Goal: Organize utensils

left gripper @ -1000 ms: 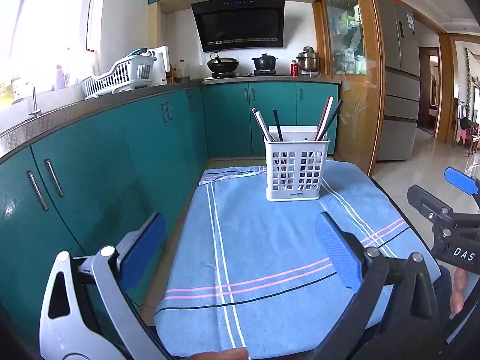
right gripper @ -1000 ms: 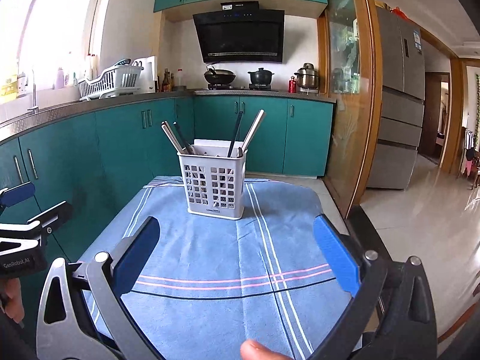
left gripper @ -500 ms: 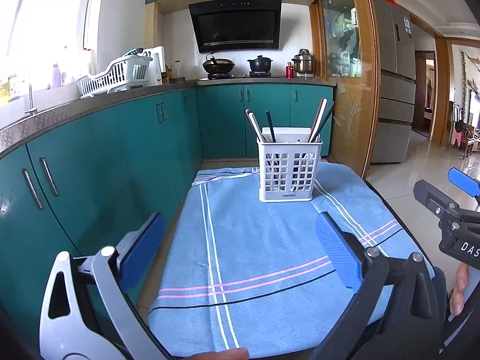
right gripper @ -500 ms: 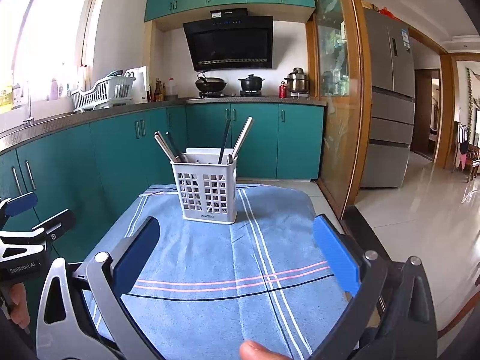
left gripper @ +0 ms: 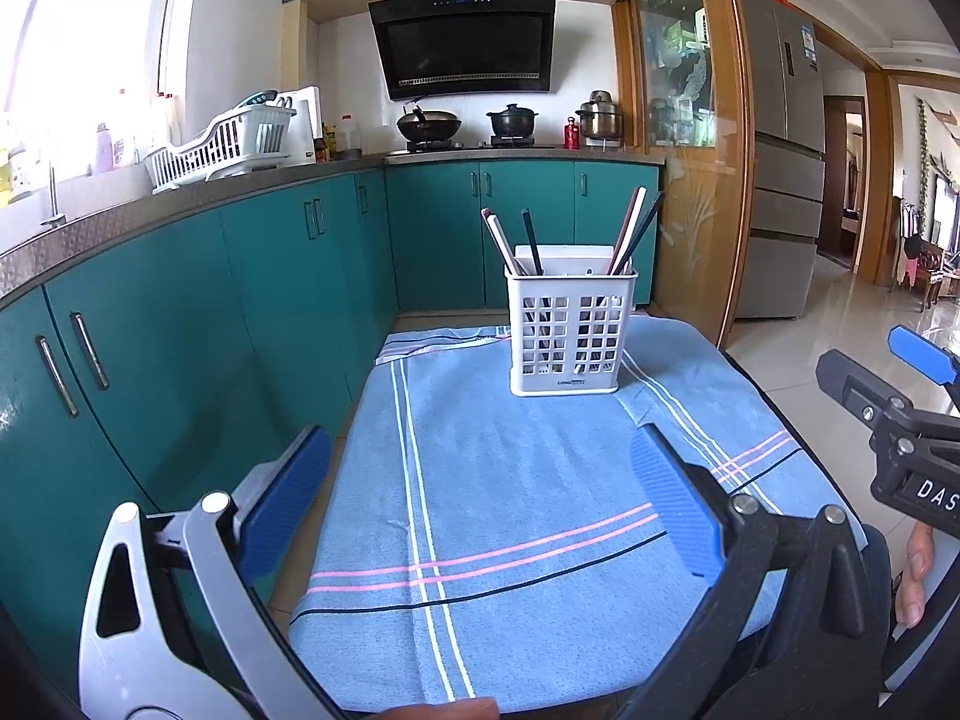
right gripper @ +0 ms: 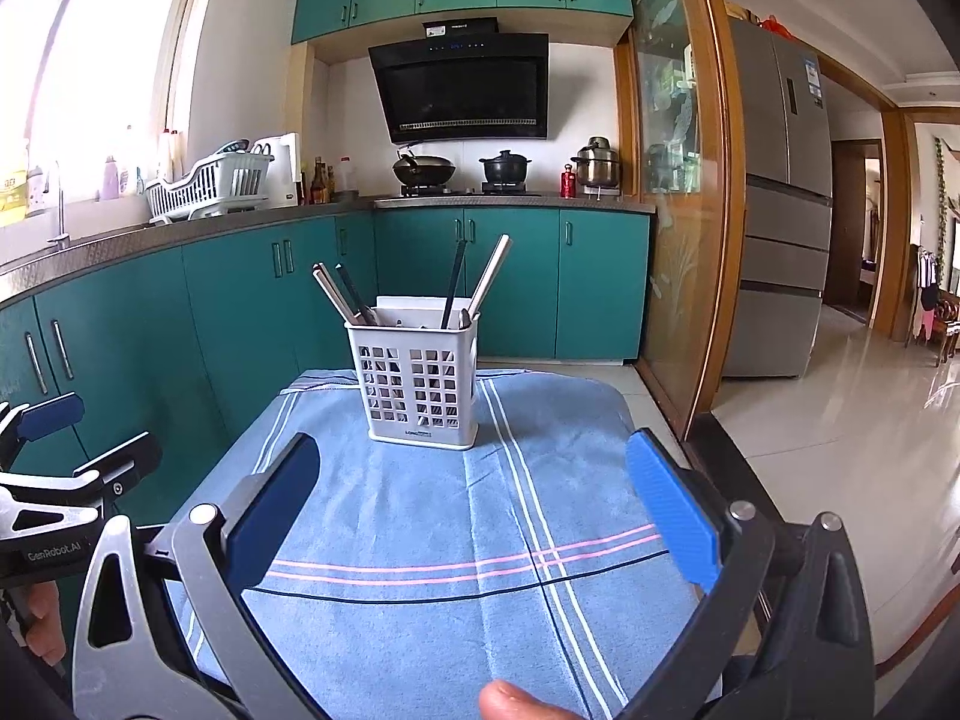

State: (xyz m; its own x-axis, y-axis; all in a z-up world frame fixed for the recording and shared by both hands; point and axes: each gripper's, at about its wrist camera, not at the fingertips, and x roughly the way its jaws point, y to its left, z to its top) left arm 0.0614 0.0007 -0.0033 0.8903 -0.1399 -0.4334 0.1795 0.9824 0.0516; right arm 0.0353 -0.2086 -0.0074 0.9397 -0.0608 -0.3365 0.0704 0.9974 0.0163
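Since a second ago both views have tilted upward. The left tool (left gripper: 480,504) and right tool (right gripper: 474,504) stay spread, holding nothing. The basket (left gripper: 570,333) of utensils (left gripper: 627,231) stands at 12 o'clock on the blue cloth (left gripper: 510,480), well apart.

This is a home kitchen. Straight ahead of the jaws, a black slanted range hood (right gripper: 465,93) is hanging over a stove where a dark wok (right gripper: 423,169), a black lidded pot (right gripper: 505,166) and a steel stockpot (right gripper: 594,162) are sitting. Teal cabinet doors (right gripper: 510,285) are running under a grey speckled countertop (right gripper: 180,228) off to the left of the jaws, which is carrying a white plastic dish rack (right gripper: 207,186). To the right, a tall silver refrigerator (right gripper: 780,204) is standing beside a glossy tiled floor (right gripper: 840,390).
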